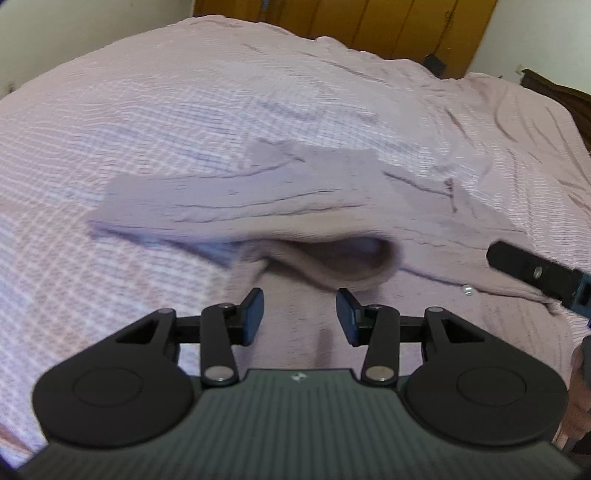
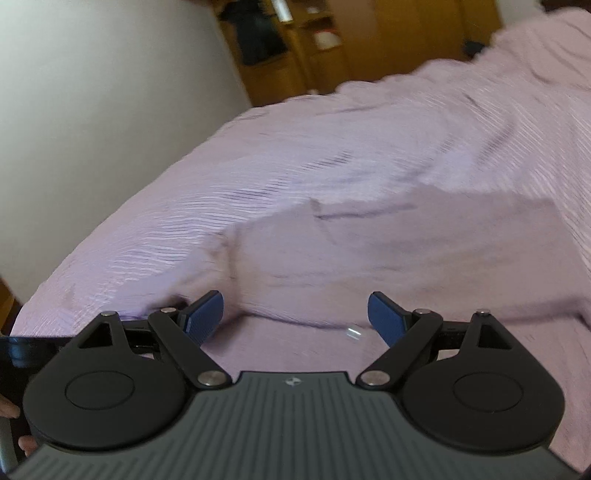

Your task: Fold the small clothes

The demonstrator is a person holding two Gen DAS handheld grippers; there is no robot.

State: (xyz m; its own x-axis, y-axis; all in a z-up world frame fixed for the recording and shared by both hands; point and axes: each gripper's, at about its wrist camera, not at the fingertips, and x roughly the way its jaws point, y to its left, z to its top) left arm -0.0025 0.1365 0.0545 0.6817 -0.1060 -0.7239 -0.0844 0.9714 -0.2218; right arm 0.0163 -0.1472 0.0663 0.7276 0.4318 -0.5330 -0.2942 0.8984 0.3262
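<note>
Nearest, the left gripper [image 1: 300,315] has its dark pads parted with nothing between them, just short of the rolled edge of the dusty-pink ribbed knit garment [image 1: 280,206]. The right gripper [image 2: 295,317] is spread wide and empty above the same cloth. The garment lies partly folded on the pink checked bedspread [image 1: 110,122]. Beyond stand yellow-brown wooden cupboards [image 1: 369,22].
</note>
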